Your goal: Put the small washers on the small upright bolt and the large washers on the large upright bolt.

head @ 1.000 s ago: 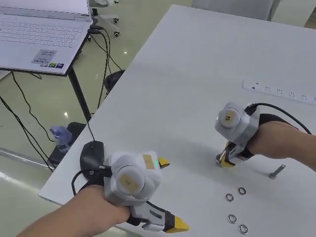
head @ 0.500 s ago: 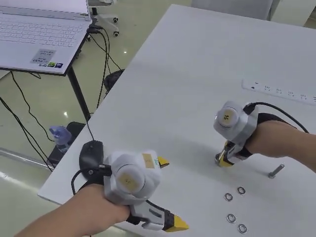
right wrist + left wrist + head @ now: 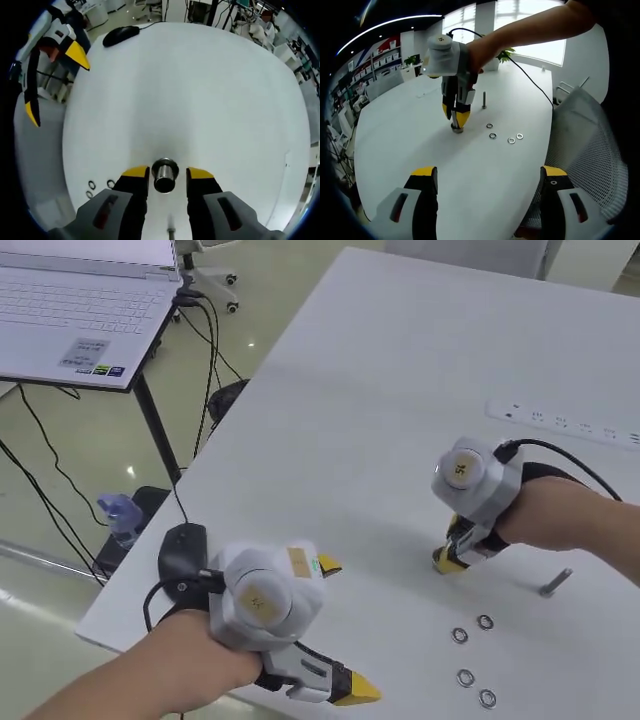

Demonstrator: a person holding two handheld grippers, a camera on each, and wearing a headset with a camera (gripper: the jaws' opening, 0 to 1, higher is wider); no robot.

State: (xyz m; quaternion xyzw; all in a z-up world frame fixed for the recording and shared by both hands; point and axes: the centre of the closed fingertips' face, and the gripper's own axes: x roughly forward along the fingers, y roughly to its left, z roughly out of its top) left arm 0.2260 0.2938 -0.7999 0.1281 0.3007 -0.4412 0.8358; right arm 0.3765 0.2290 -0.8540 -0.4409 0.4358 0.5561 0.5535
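A large steel bolt (image 3: 165,175) stands upright on the white table (image 3: 400,370), and my right gripper (image 3: 450,558) is shut on it from above, a yellow jaw on each side. In the left gripper view the bolt's foot (image 3: 456,130) rests on the table under the right gripper (image 3: 455,116). The small bolt (image 3: 555,583) stands upright just beyond (image 3: 484,100). Several washers (image 3: 470,658) lie flat in a loose group near it (image 3: 504,135). My left gripper (image 3: 343,628) hovers open near the table's front corner, away from them (image 3: 489,175).
A black mouse (image 3: 185,550) lies at the table's left edge, by the left gripper. A white power strip (image 3: 570,420) lies at the far right. A laptop (image 3: 80,300) sits on a side stand with cables below. A mesh chair (image 3: 590,145) stands beside the table.
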